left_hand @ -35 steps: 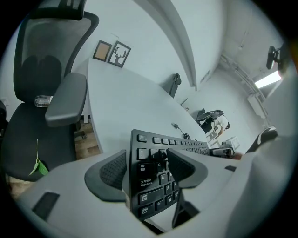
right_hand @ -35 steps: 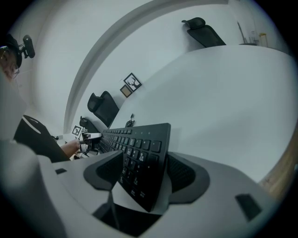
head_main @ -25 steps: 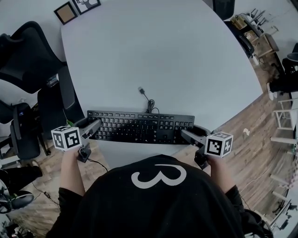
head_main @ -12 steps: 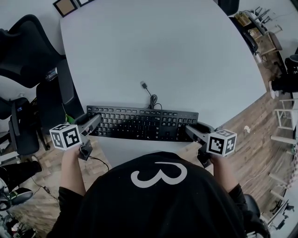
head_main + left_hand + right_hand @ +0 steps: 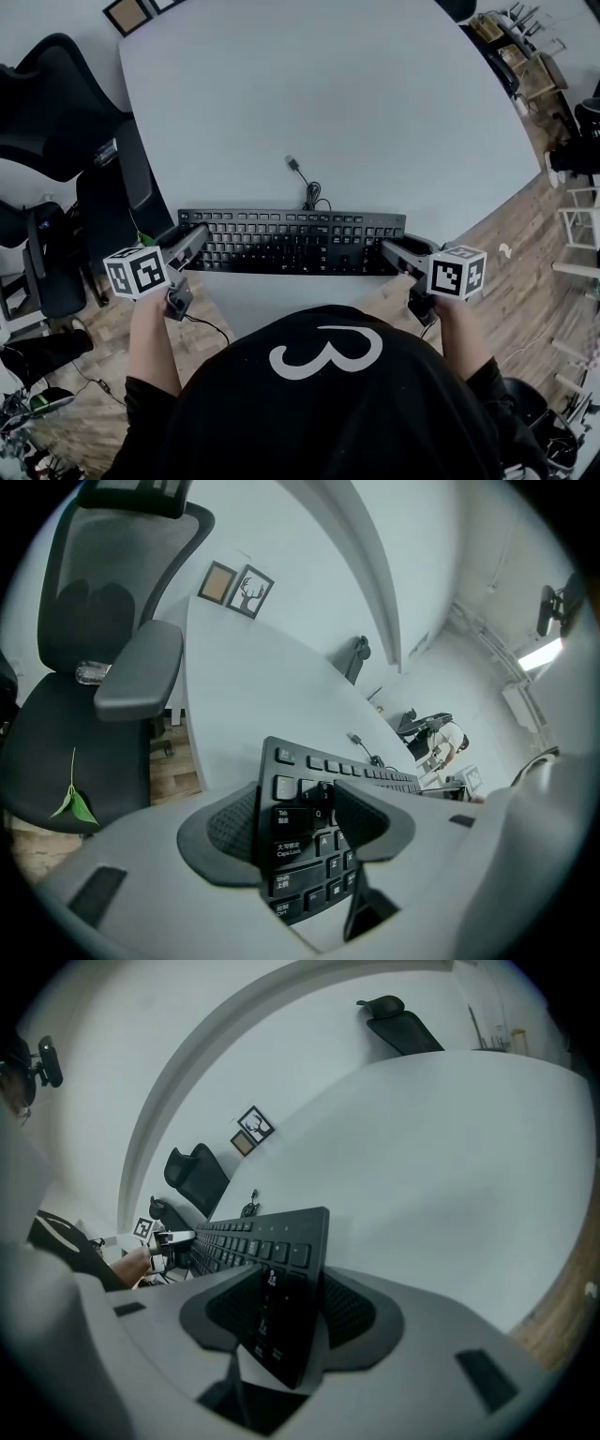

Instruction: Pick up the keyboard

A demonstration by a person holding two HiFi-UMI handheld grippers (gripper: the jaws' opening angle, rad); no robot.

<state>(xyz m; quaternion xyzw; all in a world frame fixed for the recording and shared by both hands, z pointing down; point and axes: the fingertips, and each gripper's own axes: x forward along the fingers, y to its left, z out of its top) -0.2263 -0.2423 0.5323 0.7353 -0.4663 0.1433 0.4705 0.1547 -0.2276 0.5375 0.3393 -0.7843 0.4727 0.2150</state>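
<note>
A black keyboard point(image 5: 291, 242) lies across the near edge of the round white table point(image 5: 328, 94), its cable point(image 5: 305, 183) curling away behind it. My left gripper point(image 5: 199, 242) is on the keyboard's left end. In the left gripper view its jaws have just been closing; one pad lies on the keys point(image 5: 309, 799) and the other under the edge. My right gripper point(image 5: 389, 251) is on the right end. Its jaws have just been closing too, and the keyboard's end point(image 5: 272, 1241) stands edge-on between the pads, which touch it.
Black office chairs point(image 5: 56, 103) stand left of the table, one armrest point(image 5: 141, 667) close to my left gripper. Two picture frames point(image 5: 131, 14) lean at the table's far left. Wooden floor point(image 5: 525, 244) and more furniture lie to the right. The table's near edge is under the keyboard.
Both grippers' jaws have narrowed onto the keyboard's two ends. The hands have stayed at those ends; the whole view has shifted slightly.
</note>
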